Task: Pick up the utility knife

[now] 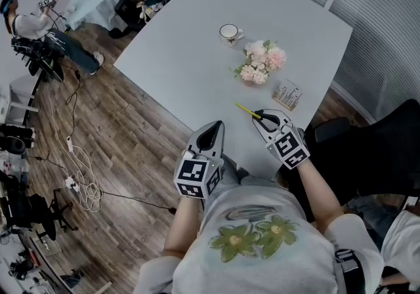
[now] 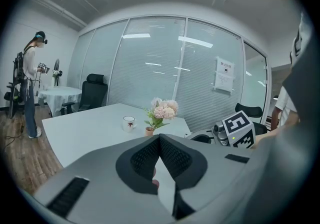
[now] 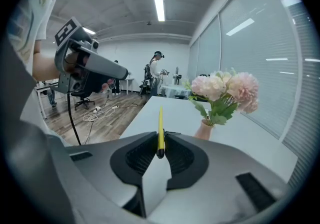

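Tabletop (image 1: pixel 197 43) near edge, right tongs (image 1: pixel 261 117) gripping utility knife (image 1: pixel 246 109), flowers (image 1: pixel 260 63) beyond

Your right gripper (image 1: pixel 264 117) clamps the yellow utility knife (image 1: pixel 247 110), which juts up-left over the white table (image 1: pixel 190 43). Your left gripper (image 1: pixel 214 130) sits at the table's near edge. 1 cup (image 1: pixel 230 33), 1 flower vase (image 1: pixel 261 62) beyond.

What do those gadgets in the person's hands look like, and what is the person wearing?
Both the left claw and right claw are smooth grey shells tapering to a point, lined with black ribbed pads. Each carries a cube of black-and-white square markers. The person wears a pale short-sleeved T-shirt with green flowers printed on it.
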`<action>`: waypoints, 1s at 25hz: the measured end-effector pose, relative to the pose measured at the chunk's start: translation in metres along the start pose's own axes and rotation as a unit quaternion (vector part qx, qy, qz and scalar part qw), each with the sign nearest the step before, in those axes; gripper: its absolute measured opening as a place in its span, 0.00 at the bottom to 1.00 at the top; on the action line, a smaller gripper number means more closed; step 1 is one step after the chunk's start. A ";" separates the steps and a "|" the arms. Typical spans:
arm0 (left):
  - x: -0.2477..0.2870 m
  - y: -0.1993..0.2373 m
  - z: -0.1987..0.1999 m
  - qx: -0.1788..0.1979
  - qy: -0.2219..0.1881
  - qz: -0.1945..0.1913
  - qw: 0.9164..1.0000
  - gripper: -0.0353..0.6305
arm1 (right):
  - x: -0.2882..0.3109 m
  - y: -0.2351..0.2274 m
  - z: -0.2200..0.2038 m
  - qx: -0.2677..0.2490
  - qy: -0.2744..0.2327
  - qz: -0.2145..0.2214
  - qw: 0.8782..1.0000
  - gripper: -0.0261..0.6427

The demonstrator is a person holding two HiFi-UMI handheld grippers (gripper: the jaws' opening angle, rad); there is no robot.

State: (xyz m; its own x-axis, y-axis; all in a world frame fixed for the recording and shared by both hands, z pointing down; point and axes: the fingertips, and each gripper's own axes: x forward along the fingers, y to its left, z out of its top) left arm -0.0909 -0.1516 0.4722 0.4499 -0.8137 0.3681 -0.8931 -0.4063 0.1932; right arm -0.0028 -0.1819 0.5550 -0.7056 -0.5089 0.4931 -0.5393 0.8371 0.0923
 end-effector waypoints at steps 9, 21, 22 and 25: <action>-0.001 0.000 0.006 0.004 -0.007 0.000 1.000 0.07 | -0.015 0.007 0.042 0.006 -0.045 -0.003 0.999 0.13; 0.004 -0.011 0.012 0.011 -0.013 -0.010 1.000 0.07 | -0.044 0.009 0.083 0.010 -0.098 -0.021 0.995 0.12; 0.004 -0.013 0.012 0.011 -0.013 -0.011 1.000 0.07 | -0.045 0.009 0.085 0.014 -0.102 -0.023 0.994 0.12; 0.003 -0.016 0.015 0.011 -0.014 -0.015 1.000 0.07 | -0.050 0.010 0.092 0.029 -0.113 -0.030 0.993 0.12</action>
State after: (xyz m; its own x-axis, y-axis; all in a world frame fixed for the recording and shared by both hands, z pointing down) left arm -0.0751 -0.1536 0.4567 0.4757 -0.8124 0.3372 -0.8796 -0.4392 0.1826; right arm -0.0148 -0.1664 0.4518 -0.7530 -0.5947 0.2815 -0.6041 0.7944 0.0624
